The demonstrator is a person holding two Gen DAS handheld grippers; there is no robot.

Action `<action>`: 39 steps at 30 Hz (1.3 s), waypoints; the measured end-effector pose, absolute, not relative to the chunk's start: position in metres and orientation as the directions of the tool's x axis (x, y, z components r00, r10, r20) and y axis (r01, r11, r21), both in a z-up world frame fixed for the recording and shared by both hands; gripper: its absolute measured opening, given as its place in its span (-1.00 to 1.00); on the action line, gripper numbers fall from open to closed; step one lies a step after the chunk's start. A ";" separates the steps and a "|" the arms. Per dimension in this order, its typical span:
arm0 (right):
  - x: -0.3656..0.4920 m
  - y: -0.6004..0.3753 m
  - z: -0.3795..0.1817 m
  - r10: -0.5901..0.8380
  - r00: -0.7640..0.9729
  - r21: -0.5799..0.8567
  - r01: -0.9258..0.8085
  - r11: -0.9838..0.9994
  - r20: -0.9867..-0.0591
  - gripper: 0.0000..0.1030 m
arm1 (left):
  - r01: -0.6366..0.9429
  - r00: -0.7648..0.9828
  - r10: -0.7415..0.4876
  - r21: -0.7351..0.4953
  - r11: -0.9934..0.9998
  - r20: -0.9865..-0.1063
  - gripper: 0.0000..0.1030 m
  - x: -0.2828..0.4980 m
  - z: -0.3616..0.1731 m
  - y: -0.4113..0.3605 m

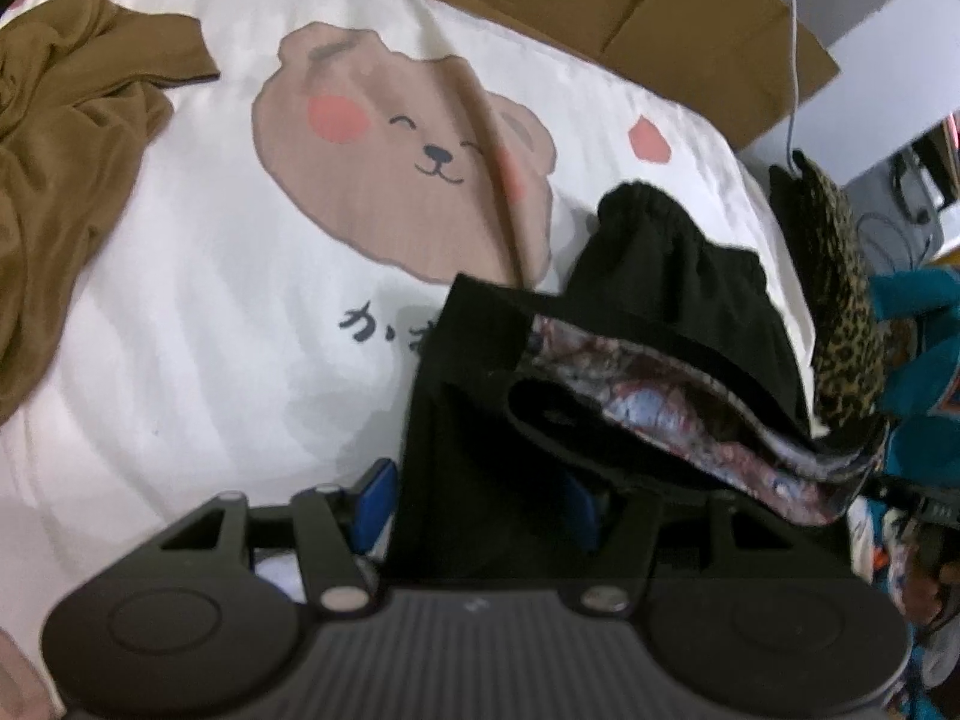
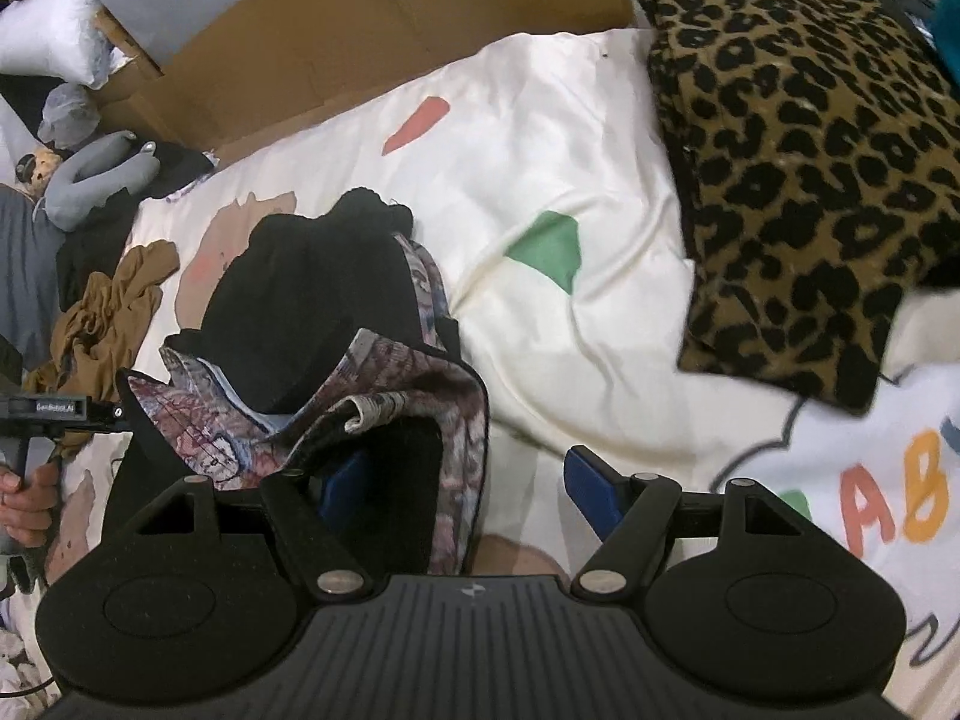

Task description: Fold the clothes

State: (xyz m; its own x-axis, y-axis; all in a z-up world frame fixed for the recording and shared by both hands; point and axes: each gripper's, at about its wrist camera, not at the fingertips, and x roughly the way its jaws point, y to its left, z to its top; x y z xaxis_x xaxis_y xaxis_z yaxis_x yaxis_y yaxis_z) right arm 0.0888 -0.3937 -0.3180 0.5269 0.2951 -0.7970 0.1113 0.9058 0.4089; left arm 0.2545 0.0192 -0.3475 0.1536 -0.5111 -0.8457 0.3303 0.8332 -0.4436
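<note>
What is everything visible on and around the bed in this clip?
Black garment with patterned lining: one, black and multicoloured, mid-bed, draped over the tongs.
Brown garment: one, crumpled, far-left bed.
Leopard-print garment: one, folded, right bed.
Bedsheet: one, cream, bear print.
Cardboard: brown, behind bed.
Grey plush toy: one, left beside the bed.
Teal cloth: right edge.
Left tongs: fabric between fingers.
Right tongs: open.
Hand: left edge.

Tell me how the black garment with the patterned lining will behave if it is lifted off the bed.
The black garment will probably flop and sag: it already lies in soft, uneven folds. Its patterned lining curls outward at the edges, so the layers may slide apart. It looks light, though its weight cannot be confirmed.
</note>
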 end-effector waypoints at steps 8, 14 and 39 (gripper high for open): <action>0.109 -0.396 -0.320 0.261 0.538 0.375 0.112 0.920 -0.801 0.48 | 0.303 0.186 -0.522 -0.457 0.837 -0.832 0.15 0.275 -0.351 0.012; 0.117 -0.407 -0.324 0.213 0.541 0.348 0.160 0.924 -0.814 0.45 | 0.295 0.209 -0.524 -0.458 0.839 -0.826 0.04 0.286 -0.348 0.011; 0.120 -0.401 -0.308 0.325 0.572 0.447 0.082 0.891 -0.753 -0.95 | 0.340 0.247 -0.557 -0.468 0.816 -0.793 -0.93 0.284 -0.337 0.014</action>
State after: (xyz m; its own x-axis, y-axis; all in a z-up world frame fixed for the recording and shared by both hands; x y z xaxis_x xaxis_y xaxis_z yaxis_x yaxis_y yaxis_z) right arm 0.1200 -0.4005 -0.3080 0.5723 0.3252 -0.7528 0.0825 0.8905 0.4474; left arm 0.2844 0.0135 -0.3373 0.2468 -0.5572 -0.7929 0.3402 0.8159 -0.4675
